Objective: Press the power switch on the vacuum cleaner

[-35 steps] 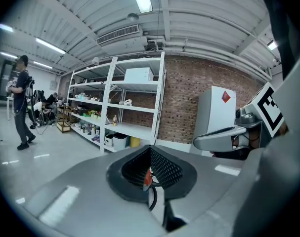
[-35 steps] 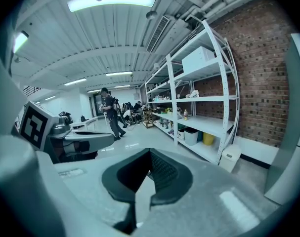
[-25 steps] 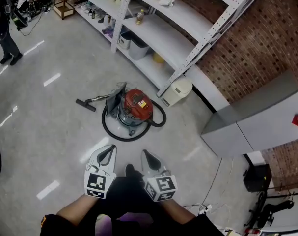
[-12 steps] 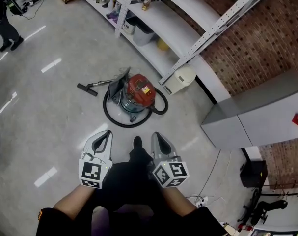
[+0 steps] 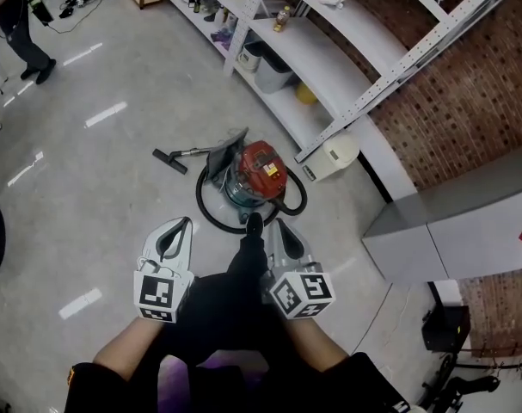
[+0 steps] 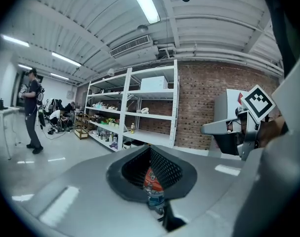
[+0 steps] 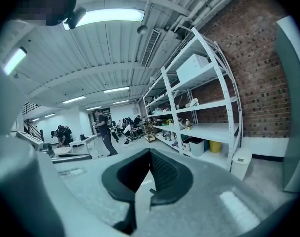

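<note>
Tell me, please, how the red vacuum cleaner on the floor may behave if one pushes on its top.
The vacuum cleaner is a squat drum, so a downward push will probably not tip it. The floor looks glossy, so a sideways push may slide it; wheels cannot be seen. The black hose looped around it is likely floppy and would drag.

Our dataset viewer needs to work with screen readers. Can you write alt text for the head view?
A red-topped canister vacuum cleaner sits on a glossy grey floor beside white shelving, its black hose looped around it. Nearer the camera, the person holds the left gripper and right gripper side by side, both shut and empty, short of the vacuum cleaner.
</note>
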{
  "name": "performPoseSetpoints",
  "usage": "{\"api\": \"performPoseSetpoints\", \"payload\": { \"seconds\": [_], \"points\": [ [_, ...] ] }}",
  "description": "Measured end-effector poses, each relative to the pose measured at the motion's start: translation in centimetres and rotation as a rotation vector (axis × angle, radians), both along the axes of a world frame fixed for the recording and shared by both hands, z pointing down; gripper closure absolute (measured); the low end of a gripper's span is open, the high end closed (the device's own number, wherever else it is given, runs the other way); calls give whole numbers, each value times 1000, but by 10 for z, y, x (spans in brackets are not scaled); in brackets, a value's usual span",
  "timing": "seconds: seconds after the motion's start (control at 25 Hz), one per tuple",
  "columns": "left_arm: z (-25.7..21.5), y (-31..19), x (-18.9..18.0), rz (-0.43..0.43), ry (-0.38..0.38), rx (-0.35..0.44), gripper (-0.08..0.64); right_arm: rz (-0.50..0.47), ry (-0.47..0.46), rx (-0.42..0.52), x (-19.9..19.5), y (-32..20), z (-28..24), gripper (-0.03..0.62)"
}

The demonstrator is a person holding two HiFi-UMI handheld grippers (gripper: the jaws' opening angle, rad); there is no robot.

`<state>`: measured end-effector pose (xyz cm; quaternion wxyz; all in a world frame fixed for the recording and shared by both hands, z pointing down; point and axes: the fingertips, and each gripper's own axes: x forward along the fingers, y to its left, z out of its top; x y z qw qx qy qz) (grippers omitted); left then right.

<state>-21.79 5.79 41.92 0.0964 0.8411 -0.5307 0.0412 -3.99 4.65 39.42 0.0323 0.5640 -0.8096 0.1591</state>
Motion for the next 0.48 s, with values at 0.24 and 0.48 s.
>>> {"api": "performPoseSetpoints", "payload": {
  "seconds": [0.24,0.48],
  "points": [
    [11,-7,25,62,34,-49,543,46,11,-36,15,6,6,600],
    [33,-2,61,99,21,-126,543,99,-8,-139,63,3,39,600]
  ]
}}
